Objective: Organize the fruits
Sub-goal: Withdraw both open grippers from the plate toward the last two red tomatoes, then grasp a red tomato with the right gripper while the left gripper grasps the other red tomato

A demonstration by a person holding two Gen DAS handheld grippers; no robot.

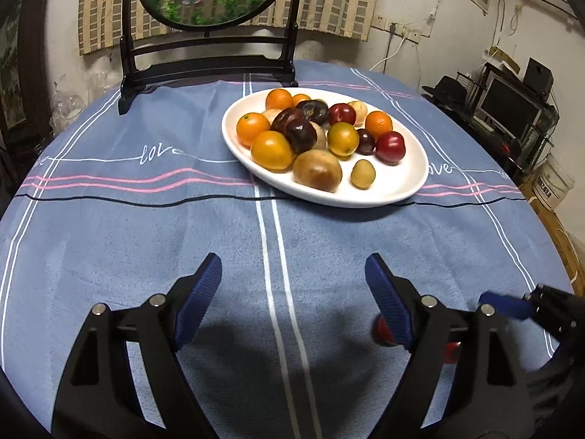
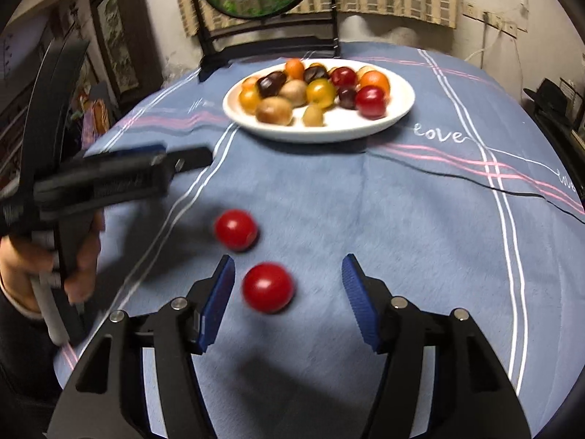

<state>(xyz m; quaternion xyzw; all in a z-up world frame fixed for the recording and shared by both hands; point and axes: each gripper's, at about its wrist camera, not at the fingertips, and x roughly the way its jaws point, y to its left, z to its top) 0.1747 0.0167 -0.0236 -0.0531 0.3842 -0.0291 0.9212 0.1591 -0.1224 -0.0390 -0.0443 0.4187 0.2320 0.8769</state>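
Observation:
A white oval plate (image 1: 395,190) (image 2: 351,128) holds several fruits: orange, yellow, dark purple, red and tan ones. Two red fruits lie on the blue cloth in the right wrist view: one (image 2: 268,287) between my right gripper's open fingers, nearer the left pad, and one (image 2: 236,229) just beyond it. My right gripper (image 2: 289,281) is open and empty. My left gripper (image 1: 293,274) is open and empty above bare cloth. It also shows in the right wrist view (image 2: 146,164), at left. A red fruit (image 1: 382,331) peeks from behind the left gripper's right finger.
The round table (image 1: 146,237) wears a blue cloth with white and pink stripes. A black stand with a round fish picture (image 1: 208,55) stands at the table's back. Shelves with a monitor (image 1: 512,106) stand off the right side.

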